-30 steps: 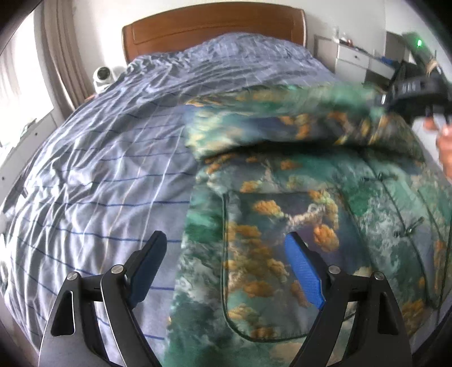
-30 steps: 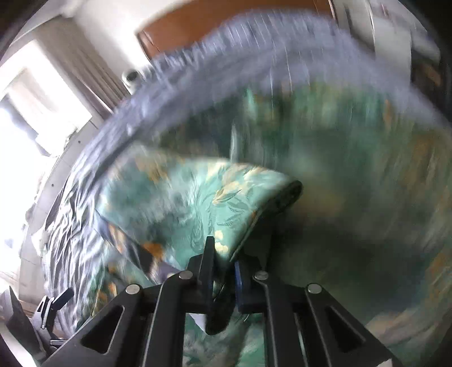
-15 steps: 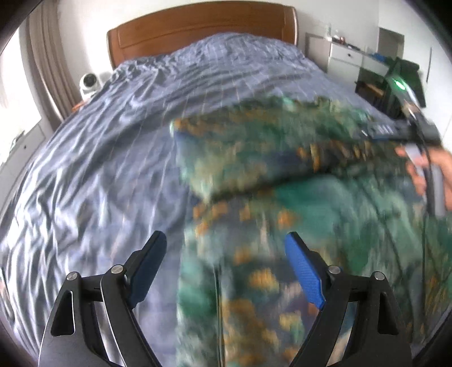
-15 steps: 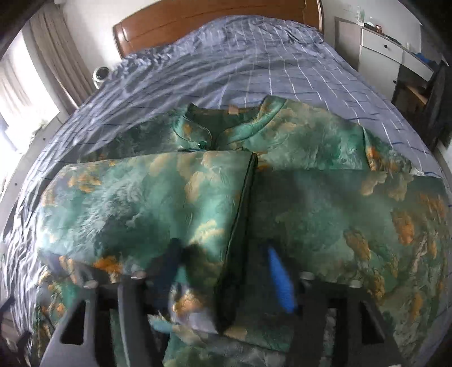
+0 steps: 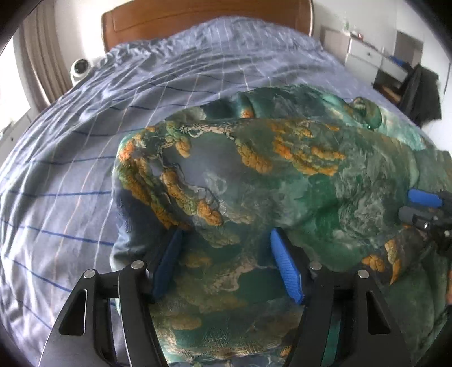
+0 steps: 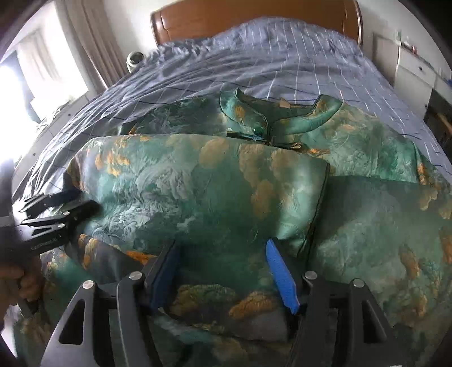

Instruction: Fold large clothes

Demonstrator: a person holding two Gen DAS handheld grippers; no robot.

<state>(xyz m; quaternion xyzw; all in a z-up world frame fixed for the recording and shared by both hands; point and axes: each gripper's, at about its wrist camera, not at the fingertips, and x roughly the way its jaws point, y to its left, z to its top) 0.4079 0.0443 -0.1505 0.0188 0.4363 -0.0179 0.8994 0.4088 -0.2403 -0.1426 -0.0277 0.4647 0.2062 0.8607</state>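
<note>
A large green jacket with orange cloud patterns [image 5: 282,180] lies on the bed, its left sleeve folded across the front. In the right wrist view the jacket [image 6: 226,192] shows its collar at the far side. My left gripper [image 5: 226,265] is open just above the fabric near the folded sleeve's lower edge. My right gripper [image 6: 223,271] is open and empty over the jacket's middle. The right gripper also shows at the right edge of the left wrist view [image 5: 426,209], and the left gripper at the left edge of the right wrist view [image 6: 56,211].
The blue checked bedsheet [image 5: 70,169] covers the bed, with a wooden headboard [image 5: 203,19] at the far end. A white round camera [image 5: 80,67] sits at the left of the headboard. White drawers [image 5: 367,53] and a dark chair [image 5: 421,90] stand right of the bed.
My right gripper carried the sleeve across the jacket, let it go and opened. My left gripper moved forward over the folded sleeve.
</note>
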